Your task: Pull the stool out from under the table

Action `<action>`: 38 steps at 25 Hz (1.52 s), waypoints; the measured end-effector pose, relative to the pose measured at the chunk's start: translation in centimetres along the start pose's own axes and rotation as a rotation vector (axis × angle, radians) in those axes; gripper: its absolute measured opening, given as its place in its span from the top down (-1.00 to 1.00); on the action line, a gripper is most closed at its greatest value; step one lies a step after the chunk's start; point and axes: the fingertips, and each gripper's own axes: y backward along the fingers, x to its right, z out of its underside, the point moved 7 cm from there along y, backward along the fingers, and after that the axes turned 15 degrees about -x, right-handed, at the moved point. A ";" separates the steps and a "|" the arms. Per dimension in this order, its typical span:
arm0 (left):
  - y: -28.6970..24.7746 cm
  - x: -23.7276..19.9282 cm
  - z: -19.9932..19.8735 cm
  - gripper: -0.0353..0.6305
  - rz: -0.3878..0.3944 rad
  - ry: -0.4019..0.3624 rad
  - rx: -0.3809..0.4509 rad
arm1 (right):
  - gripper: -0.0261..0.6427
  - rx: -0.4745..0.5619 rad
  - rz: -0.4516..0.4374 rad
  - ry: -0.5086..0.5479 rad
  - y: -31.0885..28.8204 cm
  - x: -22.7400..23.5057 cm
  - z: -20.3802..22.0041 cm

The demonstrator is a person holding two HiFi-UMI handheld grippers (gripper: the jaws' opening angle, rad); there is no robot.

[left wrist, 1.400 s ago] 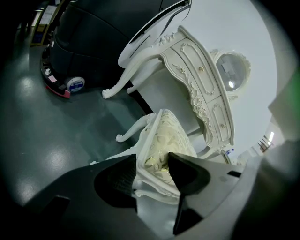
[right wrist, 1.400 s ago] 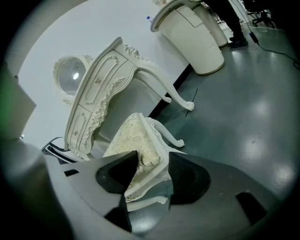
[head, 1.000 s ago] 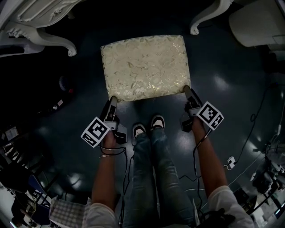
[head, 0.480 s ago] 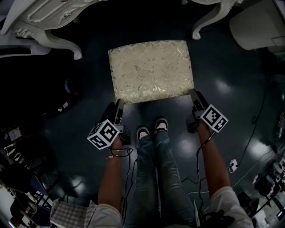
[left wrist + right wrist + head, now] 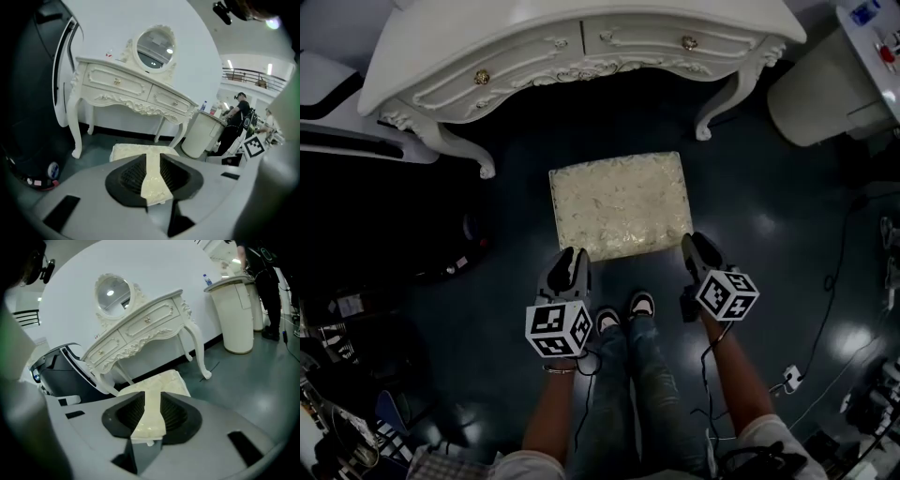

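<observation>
The stool (image 5: pixel 621 204) is set on the dark floor (image 5: pixel 787 234), out in front of the white dressing table (image 5: pixel 581 37). It is not covered by the tabletop. The left gripper (image 5: pixel 572 258) and the right gripper (image 5: pixel 694 246) are held by the stool's two near corners, one at each, but the stool is not touched. Their fingers have just been closing to a narrow gap. Nothing is held between them, and only the stool farther off is seen through the gap. The pull looks done, which is likely why the stool is not gripped.
</observation>
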 end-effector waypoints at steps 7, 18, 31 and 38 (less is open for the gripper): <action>5.2 4.9 -6.1 0.85 -0.097 -0.066 0.050 | 0.88 0.072 -0.030 0.072 4.2 -7.3 -4.6; 17.1 11.2 -17.0 0.87 -0.068 -0.146 0.217 | 0.91 0.215 -0.055 0.266 14.5 -19.6 -14.2; 29.4 16.0 -22.3 0.87 -0.042 -0.228 0.354 | 0.91 0.317 -0.033 0.348 24.9 -28.2 -18.0; 33.6 17.4 -22.3 0.87 -0.051 -0.276 0.407 | 0.91 0.357 0.006 0.445 28.4 -31.1 -17.6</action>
